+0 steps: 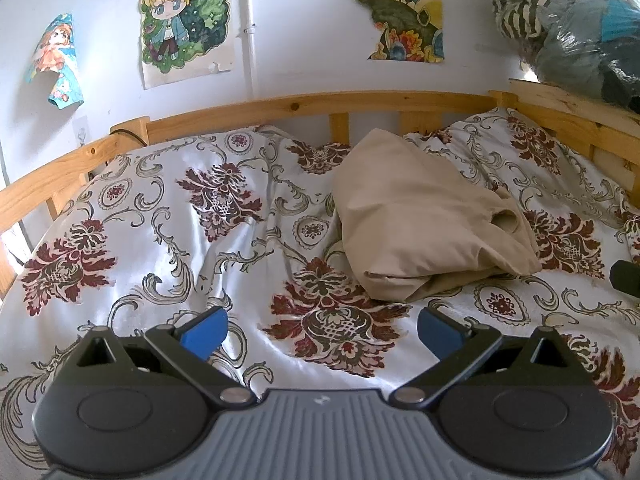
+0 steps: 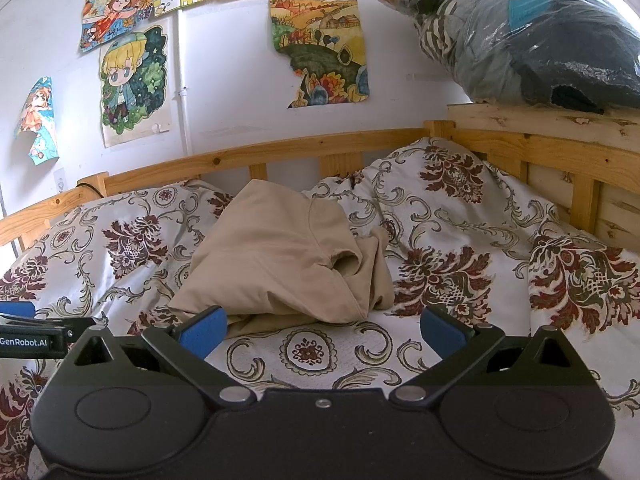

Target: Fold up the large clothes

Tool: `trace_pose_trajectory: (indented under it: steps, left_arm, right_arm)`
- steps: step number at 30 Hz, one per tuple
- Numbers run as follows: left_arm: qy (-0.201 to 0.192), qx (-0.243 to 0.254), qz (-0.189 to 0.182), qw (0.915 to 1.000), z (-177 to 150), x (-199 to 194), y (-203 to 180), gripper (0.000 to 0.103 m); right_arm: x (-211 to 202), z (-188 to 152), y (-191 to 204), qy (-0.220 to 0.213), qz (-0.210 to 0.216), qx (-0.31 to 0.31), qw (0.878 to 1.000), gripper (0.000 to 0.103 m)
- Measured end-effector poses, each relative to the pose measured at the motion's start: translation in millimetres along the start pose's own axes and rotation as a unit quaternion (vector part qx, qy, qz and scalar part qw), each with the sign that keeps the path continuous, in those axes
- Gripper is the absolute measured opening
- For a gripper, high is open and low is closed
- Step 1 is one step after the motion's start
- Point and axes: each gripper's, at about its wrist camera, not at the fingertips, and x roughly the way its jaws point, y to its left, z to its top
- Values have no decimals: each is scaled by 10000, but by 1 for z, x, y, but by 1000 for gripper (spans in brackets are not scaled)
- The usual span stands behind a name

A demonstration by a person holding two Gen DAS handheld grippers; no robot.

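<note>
At the far left of the right wrist view, the left tool point(image 2: 18, 326) shows only as a blue fingertip and a black bar lettered "GenRobot.AI", the rest cut off by the frame edge; in its own view the left tool point(image 1: 322, 334) has its blue-padded fingers point(image 1: 204, 330) spread wide with nothing between them, above the floral bedcover point(image 1: 160, 216). Ahead of it and to the right lies the beige garment point(image 1: 416, 224), a rumpled heap on the bedcover, folded roughly over itself, with one rounded opening, a sleeve or neck hole, gaping on its right side; which it is cannot be made out, nor what kind of garment it is. At the right edge of that view a dark object point(image 1: 626, 276) is cut off, too little to name. The right tool point(image 2: 322, 332) is likewise wide apart and empty, its left pad point(image 2: 204, 330) just in front of the garment's near hem without clearly touching it; the beige garment point(image 2: 280, 252) lies straight ahead and slightly left. Behind it runs the wooden bed rail point(image 2: 280, 148), with drawings point(image 2: 320, 48) taped on the white wall above. To the upper right, a clear plastic bag of clothes point(image 2: 532, 36) sits on the headboard ledge, its contents blurred and partly out of frame.
</note>
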Motion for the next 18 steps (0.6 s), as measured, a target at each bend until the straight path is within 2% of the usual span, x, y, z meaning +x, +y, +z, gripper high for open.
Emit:
trace_pose_trajectory:
  steps: [18]
  left_arm:
    - [-11, 82, 10, 10000, 0, 1, 1, 102]
  right_arm:
    - [0, 1, 0, 0, -7, 8, 10000, 102]
